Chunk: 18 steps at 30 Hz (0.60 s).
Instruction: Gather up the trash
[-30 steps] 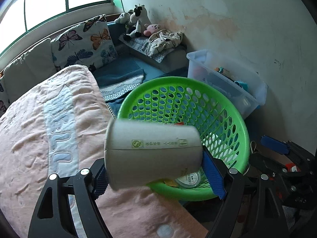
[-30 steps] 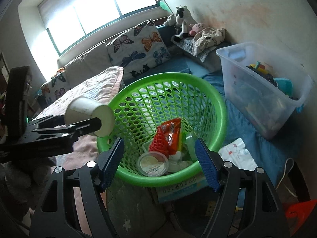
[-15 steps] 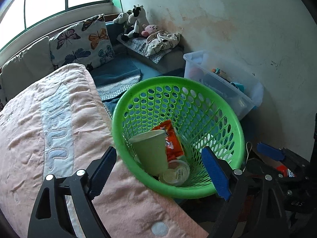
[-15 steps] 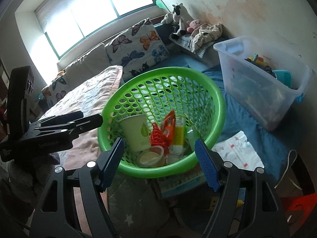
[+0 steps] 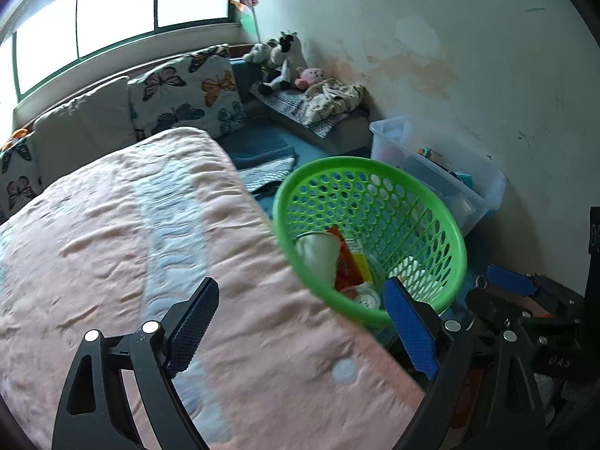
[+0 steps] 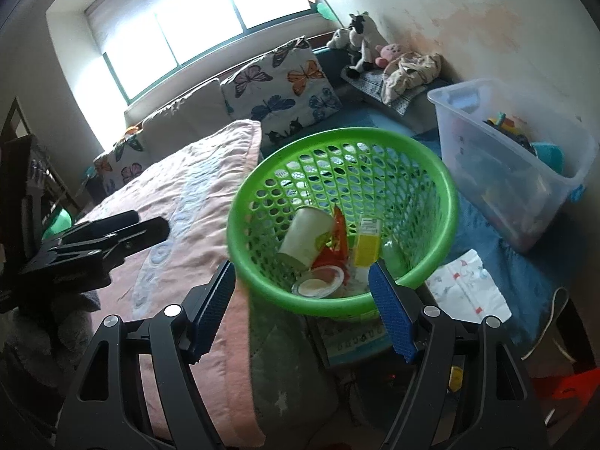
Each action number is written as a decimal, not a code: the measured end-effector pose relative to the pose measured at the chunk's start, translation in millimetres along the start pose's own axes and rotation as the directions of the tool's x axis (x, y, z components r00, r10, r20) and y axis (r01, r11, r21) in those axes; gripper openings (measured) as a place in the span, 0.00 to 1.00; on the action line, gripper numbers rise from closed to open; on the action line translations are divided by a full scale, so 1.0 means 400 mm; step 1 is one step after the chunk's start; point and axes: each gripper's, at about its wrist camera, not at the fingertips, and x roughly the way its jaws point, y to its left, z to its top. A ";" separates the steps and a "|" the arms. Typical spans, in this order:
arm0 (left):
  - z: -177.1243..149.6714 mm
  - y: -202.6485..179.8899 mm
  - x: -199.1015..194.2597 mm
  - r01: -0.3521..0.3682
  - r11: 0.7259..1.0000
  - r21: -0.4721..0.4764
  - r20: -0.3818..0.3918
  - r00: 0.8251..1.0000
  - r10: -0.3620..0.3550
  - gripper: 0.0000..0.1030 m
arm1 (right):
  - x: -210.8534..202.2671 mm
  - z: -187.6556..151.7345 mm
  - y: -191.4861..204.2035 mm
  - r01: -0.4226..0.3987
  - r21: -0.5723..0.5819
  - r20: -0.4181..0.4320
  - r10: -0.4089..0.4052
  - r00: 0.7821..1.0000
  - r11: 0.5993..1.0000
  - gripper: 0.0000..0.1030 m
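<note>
The round green perforated plastic basket (image 6: 343,221) stands on the floor just beside the right edge of the pink quilted blanket (image 5: 123,247) that covers the bed. In the basket lies the collected trash: a cream paper cup (image 6: 305,236) tipped on its side with its mouth toward the far rim, a crumpled red-orange snack wrapper (image 6: 335,242) touching it on the right, a small yellow carton (image 6: 366,245) further right, and a shallow clear plastic tub with a white lid (image 6: 318,285) at the near wall.

The left gripper (image 5: 300,332) hangs over the blanket's near right part with its jaws wide and widening further; nothing is between its blue pads. The right gripper (image 6: 302,305) hovers at the basket's near rim, jaws moderately apart and empty.

The paper cup looks very light and thin-walled, so it would crush under a hard squeeze; a gentle pinch across its body near the stiffer rolled rim would suit it best. The wrapper is limp and slick, likely to slide from the pads unless pinched at a bunched fold. The tub is stiff but shallow and is best taken by its edge.

Far right, a clear plastic storage box (image 6: 525,172) holding toys sits against the wall, and a white printed sheet (image 6: 468,287) lies on the blue floor mat (image 6: 532,285) near the basket.
</note>
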 end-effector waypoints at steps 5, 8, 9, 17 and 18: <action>-0.038 0.045 -0.056 -0.029 0.999 -0.044 0.018 0.999 0.030 0.87 | -0.002 -0.012 0.056 -0.002 -0.051 -0.009 0.002 1.000 0.999 0.74; -0.062 0.078 -0.090 -0.049 0.996 -0.074 0.026 0.998 0.051 0.89 | -0.001 -0.019 0.089 -0.010 -0.077 -0.012 0.009 1.000 0.997 0.76; -0.072 0.091 -0.103 -0.065 0.994 -0.085 0.032 0.997 0.068 0.89 | -0.001 -0.021 0.099 -0.009 -0.087 -0.014 0.008 1.000 0.996 0.77; -0.131 0.161 -0.178 -0.151 0.978 -0.145 0.046 0.986 0.159 0.91 | 0.007 -0.045 0.182 -0.022 -0.131 -0.039 0.017 0.999 0.991 0.79; -0.140 0.172 -0.190 -0.160 0.975 -0.156 0.048 0.984 0.169 0.91 | 0.007 -0.049 0.192 -0.026 -0.135 -0.041 0.021 0.999 0.991 0.79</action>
